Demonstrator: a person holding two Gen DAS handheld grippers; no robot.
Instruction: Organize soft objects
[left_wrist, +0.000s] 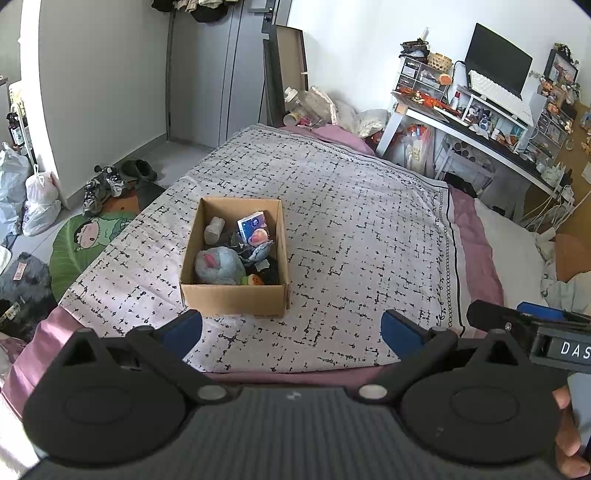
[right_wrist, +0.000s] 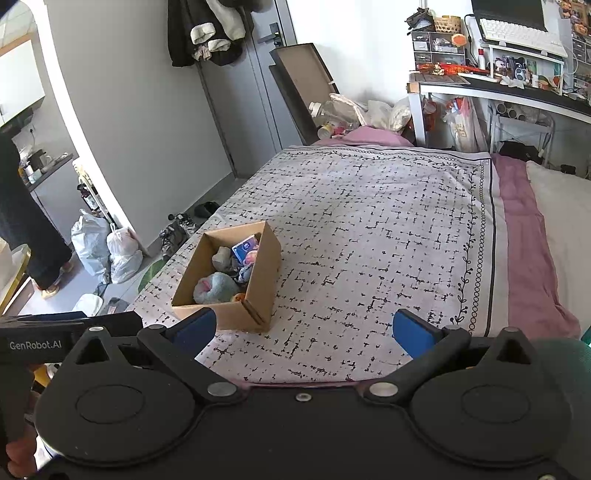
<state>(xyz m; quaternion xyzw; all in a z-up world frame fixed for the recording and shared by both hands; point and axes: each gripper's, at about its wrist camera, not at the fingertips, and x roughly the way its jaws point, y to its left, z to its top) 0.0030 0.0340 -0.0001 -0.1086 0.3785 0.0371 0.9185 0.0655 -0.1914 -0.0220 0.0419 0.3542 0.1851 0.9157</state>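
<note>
An open cardboard box (left_wrist: 232, 297) (right_wrist: 258, 291) stands on the patterned bedspread (left_wrist: 351, 221) (right_wrist: 369, 240). Inside lie a blue-grey plush (left_wrist: 218, 264) (right_wrist: 214, 288), a grey rolled item (left_wrist: 214, 229), a blue and white packet (left_wrist: 253, 225) (right_wrist: 244, 251), a small orange toy (left_wrist: 253, 280) and dark soft pieces. My left gripper (left_wrist: 291, 330) hovers open just short of the box's near wall, nothing between its blue pads. My right gripper (right_wrist: 304, 332) is open too, empty, with the box ahead of its left fingertip. The right gripper's body shows at the left wrist view's right edge.
A cluttered desk (left_wrist: 480, 125) (right_wrist: 498, 85) with monitor and keyboard stands beyond the bed's far right corner. Shoes (left_wrist: 107, 184), plastic bags (left_wrist: 38, 206) (right_wrist: 107, 251) and a cartoon rug (left_wrist: 85, 236) lie on the floor left. A pillow (right_wrist: 565, 221) sits at right. A person's hand (left_wrist: 569, 435) holds a handle.
</note>
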